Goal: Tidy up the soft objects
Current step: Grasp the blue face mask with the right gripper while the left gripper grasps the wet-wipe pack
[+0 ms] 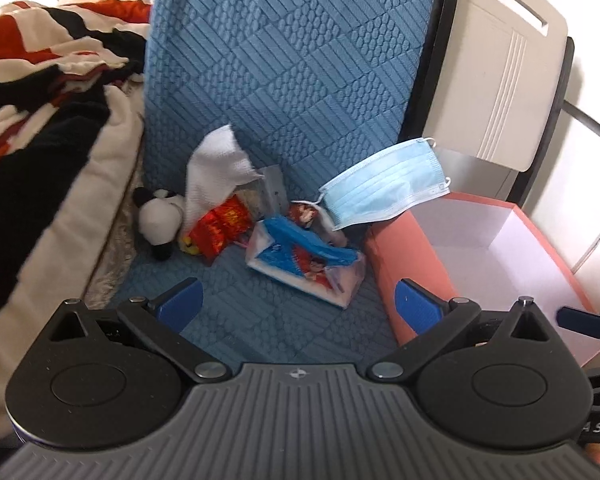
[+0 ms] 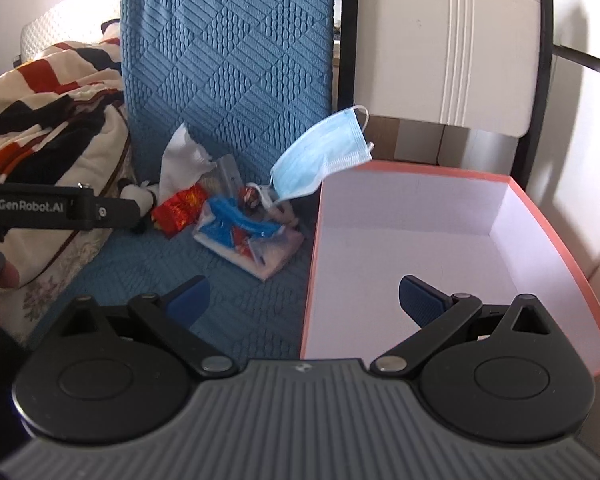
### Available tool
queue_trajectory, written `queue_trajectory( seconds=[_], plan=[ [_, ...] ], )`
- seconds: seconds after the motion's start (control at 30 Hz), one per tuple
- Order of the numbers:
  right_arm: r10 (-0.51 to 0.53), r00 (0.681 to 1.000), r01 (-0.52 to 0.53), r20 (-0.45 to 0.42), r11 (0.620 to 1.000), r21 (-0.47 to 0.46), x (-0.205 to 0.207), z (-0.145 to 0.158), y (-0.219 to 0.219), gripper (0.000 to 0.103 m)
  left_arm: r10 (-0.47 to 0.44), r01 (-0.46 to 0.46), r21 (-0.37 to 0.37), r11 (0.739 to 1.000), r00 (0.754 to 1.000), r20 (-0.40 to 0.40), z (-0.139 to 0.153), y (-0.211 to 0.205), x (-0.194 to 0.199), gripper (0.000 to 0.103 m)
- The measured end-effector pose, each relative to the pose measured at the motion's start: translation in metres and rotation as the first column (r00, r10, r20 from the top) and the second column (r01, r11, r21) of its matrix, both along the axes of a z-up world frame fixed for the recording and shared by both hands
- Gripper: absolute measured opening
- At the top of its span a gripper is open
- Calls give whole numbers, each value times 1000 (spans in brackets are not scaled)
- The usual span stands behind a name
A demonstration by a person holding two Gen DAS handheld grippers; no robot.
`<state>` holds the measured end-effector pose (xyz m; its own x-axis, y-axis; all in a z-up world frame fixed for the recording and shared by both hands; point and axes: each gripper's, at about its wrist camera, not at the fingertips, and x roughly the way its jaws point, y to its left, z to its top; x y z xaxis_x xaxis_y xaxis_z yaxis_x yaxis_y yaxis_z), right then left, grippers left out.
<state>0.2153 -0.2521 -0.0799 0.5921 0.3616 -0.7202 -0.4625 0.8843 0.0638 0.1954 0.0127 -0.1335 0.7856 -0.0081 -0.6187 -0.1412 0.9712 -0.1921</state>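
Note:
A pink box (image 1: 384,252) (image 2: 560,236) with a white inside stands empty at the right on the blue quilted cushion (image 1: 260,320). A light blue face mask (image 1: 384,188) (image 2: 324,152) lies tilted over its far left corner. Left of the box sit a tissue pack (image 1: 304,264) (image 2: 248,244), a red packet (image 1: 220,224) (image 2: 180,206), a white cloth (image 1: 216,172) (image 2: 180,156) and a small panda plush (image 1: 160,220). My left gripper (image 1: 298,304) is open above the cushion, holding nothing. My right gripper (image 2: 304,300) is open across the box's near left wall, holding nothing.
A striped red, black and cream blanket (image 1: 40,120) (image 2: 48,112) is heaped at the left. The blue cushion back (image 1: 292,52) stands upright behind the items. A white chair back (image 1: 496,80) (image 2: 448,44) rises behind the box. The left gripper's arm (image 2: 56,206) shows at left.

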Motion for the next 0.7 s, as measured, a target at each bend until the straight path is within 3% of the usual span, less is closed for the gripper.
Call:
queue_trajectory(
  seconds=[0.43,0.57,0.7],
  plan=[
    [35,997,-34,64,999,-13,36,-16,20,100,4,-5,-17,1000,1000,-26,-29,14,56,103],
    [50,995,-46,88,998,-51,45,-22,28,88,16,-19,-66,998,999,-52,-41,26,69,103],
    [81,992,-74,99,995,-70,54,-27,39,85,26,-31,-78,996,998,-63,-47,34,80,103]
  ],
)
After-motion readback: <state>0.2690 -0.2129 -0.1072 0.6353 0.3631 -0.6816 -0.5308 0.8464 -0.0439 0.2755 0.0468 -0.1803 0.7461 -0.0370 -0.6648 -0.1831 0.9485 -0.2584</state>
